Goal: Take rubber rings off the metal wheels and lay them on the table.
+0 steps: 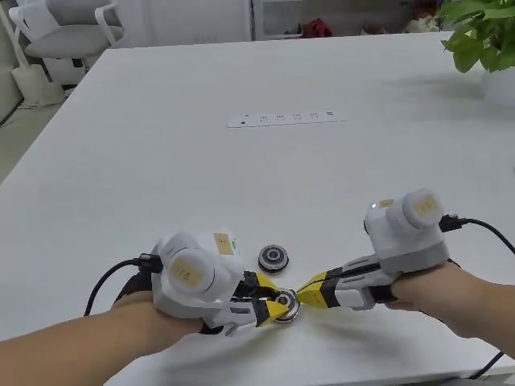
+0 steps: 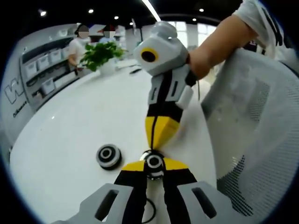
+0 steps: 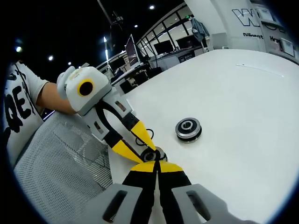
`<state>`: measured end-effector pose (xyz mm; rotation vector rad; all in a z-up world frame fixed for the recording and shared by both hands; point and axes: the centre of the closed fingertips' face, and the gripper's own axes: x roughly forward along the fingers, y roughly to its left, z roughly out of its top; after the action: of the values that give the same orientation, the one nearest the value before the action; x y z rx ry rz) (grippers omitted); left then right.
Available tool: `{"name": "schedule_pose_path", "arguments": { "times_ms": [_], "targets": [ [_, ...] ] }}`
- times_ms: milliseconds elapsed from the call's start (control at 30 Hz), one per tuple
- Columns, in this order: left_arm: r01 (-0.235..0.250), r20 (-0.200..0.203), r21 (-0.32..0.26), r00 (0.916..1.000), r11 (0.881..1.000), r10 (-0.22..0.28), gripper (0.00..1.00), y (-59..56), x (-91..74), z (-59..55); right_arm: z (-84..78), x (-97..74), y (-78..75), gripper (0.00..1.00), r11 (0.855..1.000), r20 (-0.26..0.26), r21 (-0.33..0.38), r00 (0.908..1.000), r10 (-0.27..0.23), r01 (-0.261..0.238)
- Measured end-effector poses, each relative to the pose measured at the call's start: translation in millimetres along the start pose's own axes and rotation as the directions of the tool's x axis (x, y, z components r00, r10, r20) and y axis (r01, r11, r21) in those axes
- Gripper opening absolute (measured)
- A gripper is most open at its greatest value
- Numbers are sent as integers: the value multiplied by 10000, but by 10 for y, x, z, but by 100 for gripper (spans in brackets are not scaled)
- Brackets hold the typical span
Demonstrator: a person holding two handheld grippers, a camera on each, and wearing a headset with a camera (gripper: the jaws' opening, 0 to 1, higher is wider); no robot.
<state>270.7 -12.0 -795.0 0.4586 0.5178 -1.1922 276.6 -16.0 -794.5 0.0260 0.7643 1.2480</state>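
Note:
A small metal wheel hangs just above the white table near its front edge, between the two grippers. My left gripper is shut on this wheel from the left. My right gripper comes in from the right, and its yellow tips are pressed together at the wheel's rim, where the rubber ring sits. In the right gripper view its shut tips touch the wheel. A second wheel with a black rubber ring lies flat just behind. A thin black loop lies under the left gripper.
A socket strip is set into the table's middle. A green plant stands at the far right corner and a white chair beyond the far left. A mesh chair back is close behind the right gripper. Cables trail from both grippers.

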Motion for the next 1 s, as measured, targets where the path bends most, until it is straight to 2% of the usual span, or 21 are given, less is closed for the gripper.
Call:
{"name": "schedule_pose_path", "arguments": {
  "times_ms": [467, 500, 533, 567, 1000],
  "targets": [
    [119, -20, 6, 9999, 9999, -119, 12, -30, 9, 8, 19, 39, 125, 0, 9990, -34, -53, 9990, 454, -454],
    [103, -23, 12, 9999, 9999, -103, 12, -28, 10, 10, 29, 52, 271, 0, 9919, -3, 25, 9919, 1269, -1269],
    [99, -26, 13, 9999, 10000, -99, 12, -27, 11, 12, 33, 69, 254, 0, 9946, 5, 150, 9947, 1028, -1028],
    [97, -26, 81, 9999, 9999, -97, 12, -22, 9, 12, 31, 56, 211, 0, 9966, -118, -243, 9969, 782, -784],
    [232, 73, -59, 9997, 9997, -231, 13, -30, 5, 10, -14, 41, 124, 0, 9986, -205, -87, 9984, 522, -524]
  ]
}}
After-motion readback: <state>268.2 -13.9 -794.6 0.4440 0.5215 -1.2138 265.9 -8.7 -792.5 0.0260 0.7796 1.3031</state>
